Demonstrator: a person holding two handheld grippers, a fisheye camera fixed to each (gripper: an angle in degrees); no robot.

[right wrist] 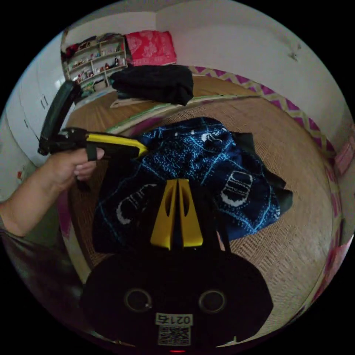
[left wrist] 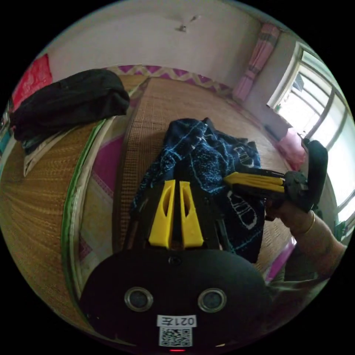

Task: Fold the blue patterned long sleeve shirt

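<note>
The woven straw mat (right wrist: pixel 281 148), ribbed and tan with a purple zigzag border, gives a flat, firm bed surface for folding, and it carries everything here. At its far end a black garment (right wrist: pixel 153 83) sits as a thick, soft bundle, apparently set aside out of the working area. Nearer, the blue patterned long sleeve shirt (right wrist: pixel 207 159) is bunched in a loose, rumpled heap in the middle of the mat, dark navy knit with pale blue lines and white motifs; it is gathered up off the mat, probably so it can be shaken open and spread. The left hand-held gripper (left wrist: pixel 176 182) has its 2 yellow wedge jaws clenched on a fold at the heap's near left edge, and the right hand-held gripper (right wrist: pixel 178 180) is likewise pinched into the cloth nearby.
</note>
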